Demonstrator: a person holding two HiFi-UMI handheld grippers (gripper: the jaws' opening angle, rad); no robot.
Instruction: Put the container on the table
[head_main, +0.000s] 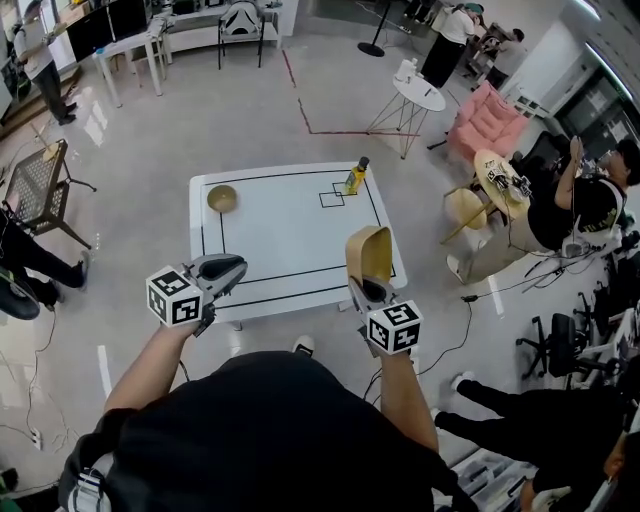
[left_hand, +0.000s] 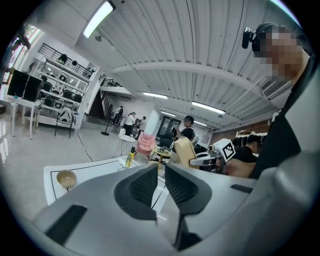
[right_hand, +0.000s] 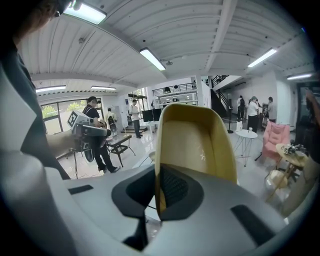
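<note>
The right gripper (head_main: 366, 288) is clamping one wall of the yellow container (head_main: 372, 255), holding it upright in the air by the table's (head_main: 290, 235) near edge (tabletop seemingly lying below and ahead); the left gripper (head_main: 226, 268) is hovering nearby, jaws almost together, empty.

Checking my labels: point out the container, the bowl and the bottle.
container (head_main: 373, 257), head view, on its yellow inner wall
bowl (head_main: 222, 198), head view, on its middle
bottle (head_main: 356, 178), head view, on its body

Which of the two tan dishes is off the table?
The tall container, clamped in the right gripper; the small round bowl sits on the table.
</note>
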